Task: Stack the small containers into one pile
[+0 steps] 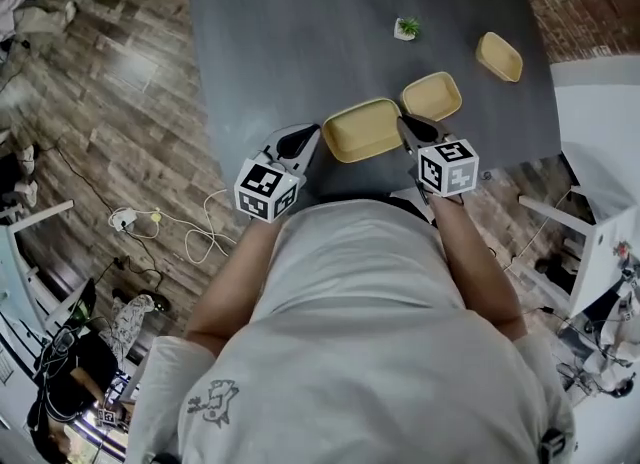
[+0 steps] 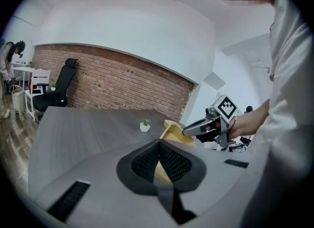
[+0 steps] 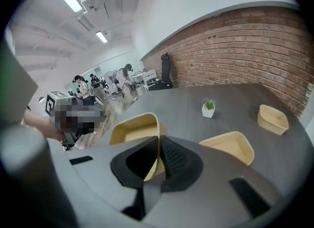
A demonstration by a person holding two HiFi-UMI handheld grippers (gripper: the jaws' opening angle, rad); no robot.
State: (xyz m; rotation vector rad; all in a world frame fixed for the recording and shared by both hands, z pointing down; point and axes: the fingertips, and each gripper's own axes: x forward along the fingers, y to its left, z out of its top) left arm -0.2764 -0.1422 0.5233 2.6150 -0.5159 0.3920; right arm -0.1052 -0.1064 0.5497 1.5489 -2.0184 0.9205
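The largest yellow container (image 1: 362, 130) is gripped from both ends over the near edge of the grey table (image 1: 300, 42). My left gripper (image 1: 312, 135) is shut on its left rim, with yellow rim (image 2: 158, 170) showing between the pads. My right gripper (image 1: 405, 124) is shut on its right rim (image 3: 147, 170). In the left gripper view the right gripper (image 2: 189, 131) pinches the container's far end (image 2: 174, 133). A middle-sized yellow container (image 1: 432, 96) sits just behind to the right, and a smaller one (image 1: 499, 57) lies farther right.
A tiny potted plant (image 1: 407, 28) stands on the table behind the containers. A brick wall (image 3: 235, 50) runs along the far side. A white cabinet (image 1: 600, 152) is at the right, cables (image 1: 190, 232) lie on the wood floor at the left, and people stand in the distance (image 3: 83, 87).
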